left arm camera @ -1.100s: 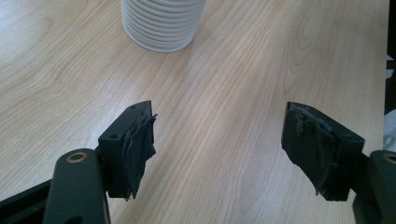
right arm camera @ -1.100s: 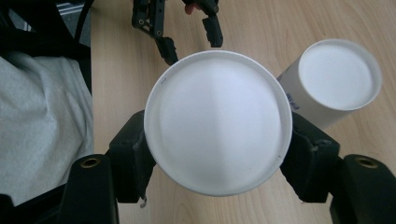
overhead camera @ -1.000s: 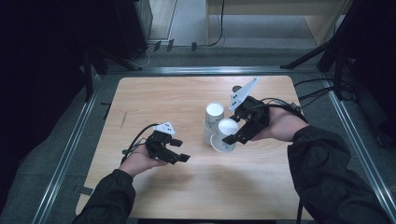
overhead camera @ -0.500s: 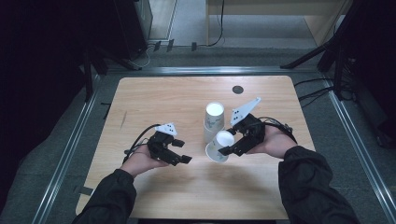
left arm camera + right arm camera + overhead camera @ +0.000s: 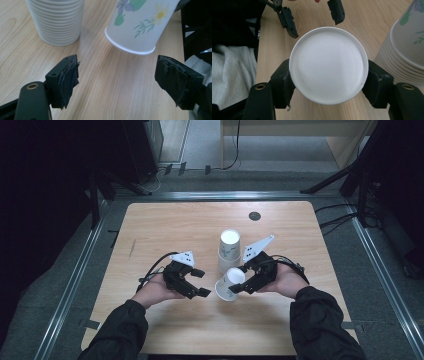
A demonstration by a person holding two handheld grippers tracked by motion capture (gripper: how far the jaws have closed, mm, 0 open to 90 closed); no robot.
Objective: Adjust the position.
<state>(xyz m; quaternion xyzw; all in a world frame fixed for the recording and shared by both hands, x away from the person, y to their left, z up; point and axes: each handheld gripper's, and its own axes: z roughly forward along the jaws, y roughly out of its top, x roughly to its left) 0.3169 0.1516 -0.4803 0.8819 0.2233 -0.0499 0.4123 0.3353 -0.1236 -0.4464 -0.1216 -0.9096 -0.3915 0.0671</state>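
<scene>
Holding a single paper cup (image 5: 229, 283) by its base end, the right tongs (image 5: 243, 285) pinch it on both sides, cup tilted with its mouth toward the left tongs (image 5: 196, 283) and low over the desk (image 5: 165, 227). Left tongs have just been opening, now stand mid-wide with nothing between them; in the left gripper view the cup's rim sits ahead of them and slightly toward the right jaw. The cup stack (image 5: 229, 251), upside down, stands just beyond the right tongs, touching nothing. My read: this looks like a handover or a set-down of the pulled cup. To do it well, keep the right grip steady and light, since thin paper will crush; bring the left tongs square onto the rim or wall, centred, before the right lets go; keep clear of the stack so it isn't knocked. Desk is pale wood grain, bare apart from the cups and a small dark round insert (image 5: 254, 215) far beyond both tongs. Metal rails frame the desk; grey floor, cables and dark stands past it.
</scene>
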